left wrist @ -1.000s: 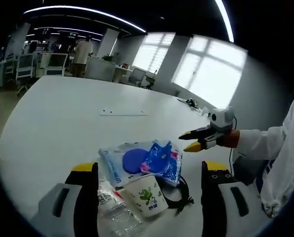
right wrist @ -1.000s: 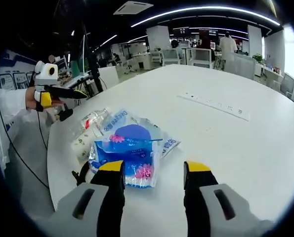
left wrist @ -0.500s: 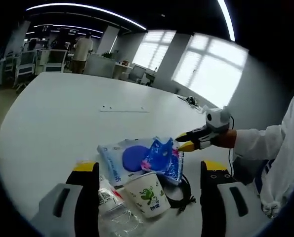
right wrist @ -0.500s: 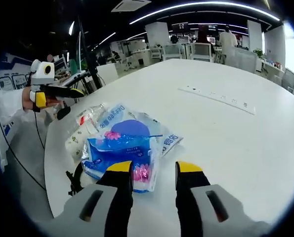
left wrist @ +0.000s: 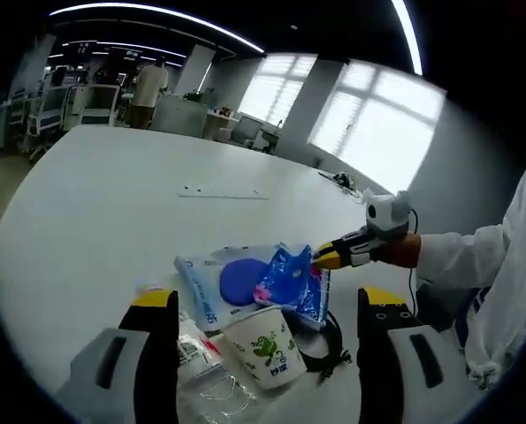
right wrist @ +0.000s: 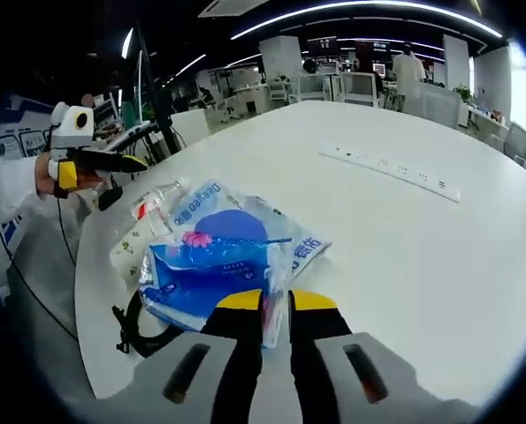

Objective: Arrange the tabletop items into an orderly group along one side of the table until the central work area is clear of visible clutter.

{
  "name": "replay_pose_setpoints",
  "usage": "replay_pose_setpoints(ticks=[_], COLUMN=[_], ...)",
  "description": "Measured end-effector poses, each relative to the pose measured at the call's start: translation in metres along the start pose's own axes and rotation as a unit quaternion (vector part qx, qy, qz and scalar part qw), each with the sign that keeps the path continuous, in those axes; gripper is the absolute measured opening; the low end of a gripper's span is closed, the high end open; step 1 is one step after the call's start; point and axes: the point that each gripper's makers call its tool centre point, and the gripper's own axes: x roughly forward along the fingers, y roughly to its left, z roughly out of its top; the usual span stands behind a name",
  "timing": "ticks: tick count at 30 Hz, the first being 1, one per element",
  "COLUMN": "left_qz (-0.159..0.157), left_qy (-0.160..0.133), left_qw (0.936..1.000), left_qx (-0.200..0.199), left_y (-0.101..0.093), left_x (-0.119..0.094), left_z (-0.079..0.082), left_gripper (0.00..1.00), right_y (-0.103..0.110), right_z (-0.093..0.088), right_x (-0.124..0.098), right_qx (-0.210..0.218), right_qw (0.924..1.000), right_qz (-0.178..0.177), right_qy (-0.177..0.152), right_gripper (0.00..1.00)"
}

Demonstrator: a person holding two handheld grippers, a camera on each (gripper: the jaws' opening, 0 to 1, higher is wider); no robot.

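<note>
The blue packet (right wrist: 211, 269) hides most of the black cable (right wrist: 132, 329), and the packet print's too small to read.

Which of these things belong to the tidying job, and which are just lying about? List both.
Job: blue packet, nipped by the right gripper; wipes pack; paper cup; black cable; clear wrapper; left gripper, open.

Lying about: power strip set in the table; background desks.
</note>
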Motion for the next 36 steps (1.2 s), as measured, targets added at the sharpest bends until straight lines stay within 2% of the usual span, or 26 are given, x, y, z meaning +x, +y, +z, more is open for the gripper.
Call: replay_pose_setpoints(ticks=[9,36], left_qz=[-0.001,-0.008], left_qy=[0.0,-0.004], left_qw=[1.0,1.0], left_qx=[-0.003,0.002], left_y=[-0.002,-0.013], left_x=[0.0,0.002], left_z=[-0.001,0.006], left_gripper=[0.84,0.82], right_y=[-0.002,-0.008], right_z=[-0.002,0.011], right_x=[-0.001,-0.021], right_qx=[0.001,0.041], right_qw=[1.0,0.9978], right_qz=[-0.008,-0.022], right_qy=[-0.004,-0.047], right_gripper=[0.0,0.0])
